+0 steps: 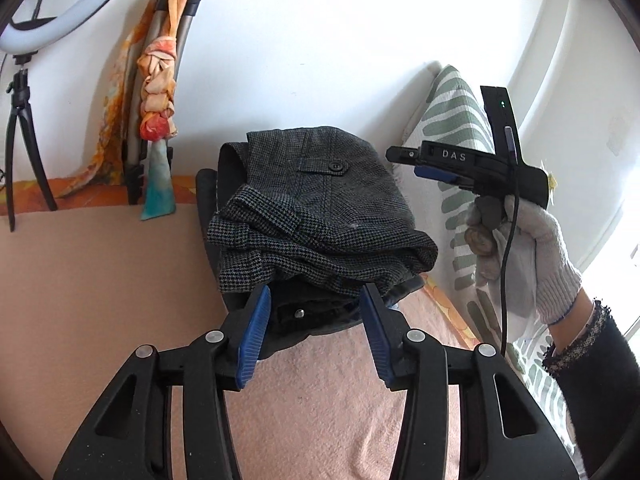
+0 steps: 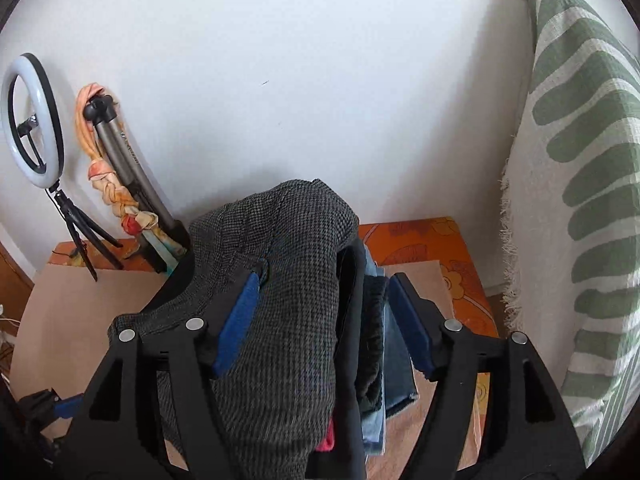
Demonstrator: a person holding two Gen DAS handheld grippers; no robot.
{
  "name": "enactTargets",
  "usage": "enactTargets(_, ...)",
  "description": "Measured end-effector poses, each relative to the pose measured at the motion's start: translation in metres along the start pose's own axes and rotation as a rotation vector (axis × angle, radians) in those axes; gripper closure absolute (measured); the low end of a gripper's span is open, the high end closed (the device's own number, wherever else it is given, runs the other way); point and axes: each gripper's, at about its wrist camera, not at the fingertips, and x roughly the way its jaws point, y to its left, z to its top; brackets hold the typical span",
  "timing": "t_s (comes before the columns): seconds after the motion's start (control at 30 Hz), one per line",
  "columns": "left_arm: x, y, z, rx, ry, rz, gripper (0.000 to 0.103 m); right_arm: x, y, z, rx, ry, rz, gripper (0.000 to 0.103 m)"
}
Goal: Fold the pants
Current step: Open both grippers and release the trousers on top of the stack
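A: Pants, grey houndstooth wool, folded [image 1: 320, 216] — sitting on top of a stack of folded garments [image 2: 384, 344] at the far side of the peach-pink blanket [image 1: 120, 280]. Back pocket with a black button faces up. Lower in the stack: dark layers, blue denim, something red at the near edge.

B: Fold looks mostly done?

A: My read, yes. Bundle is compact, but a loose band of fabric lies skewed across the near top, and the near edge bulges. Step in hand seems to be settling and squaring it.

B: Grippers?

A: Left gripper [image 1: 316, 328], blue pads spread wide, holding nothing; tips just short of the stack's near edge, level with the dark layers under the pants. Right gripper [image 2: 324, 324] also spread; in its own view the pants fill the gap between the fingers, cloth lying over the left finger. From the left camera it hangs off to the right of the stack in a white knit glove [image 1: 532, 248]. Whether its pads actually touch the cloth, I cannot tell.

B: How to finish well?

A: Press down flat, don't pinch; pinching would likely drag the top layer off the pile. Tuck the stray band, then nudge both sides inward evenly. Wool is thick, springs back, so hold briefly.

B: Surroundings?

A: White wall behind; green-and-white leaf-pattern cushion [image 2: 580, 200] right; ring light on a black tripod [image 2: 34, 120] and orange knotted scarf [image 1: 160, 88] left. Well apart from the work.
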Motion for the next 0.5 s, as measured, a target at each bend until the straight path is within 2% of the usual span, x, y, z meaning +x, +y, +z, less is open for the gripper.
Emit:
enactTargets(0.17, -0.027, -0.008, 0.0, 0.03, -0.026, -0.013, 0.051, -0.039, 0.013, -0.019, -0.006, -0.017, -0.033, 0.031)
enactTargets(0.27, -0.046, -0.018, 0.0, 0.056, -0.044, -0.013, 0.037, -0.065, 0.027, -0.031, -0.018, -0.037, -0.06, 0.025)
enactTargets(0.33, -0.055, -0.019, 0.001, 0.065, -0.048, -0.014, 0.036, -0.079, 0.039, -0.039, -0.034, -0.051, -0.084, 0.02)
enactTargets(0.47, -0.078, -0.024, -0.002, 0.081, -0.061, 0.005, 0.022, -0.11, 0.06, -0.058, -0.05, -0.083, -0.115, 0.014)
enactTargets(0.5, -0.084, -0.025, -0.003, 0.084, -0.066, 0.009, 0.022, -0.116, 0.065, -0.062, -0.047, -0.092, -0.119, 0.011)
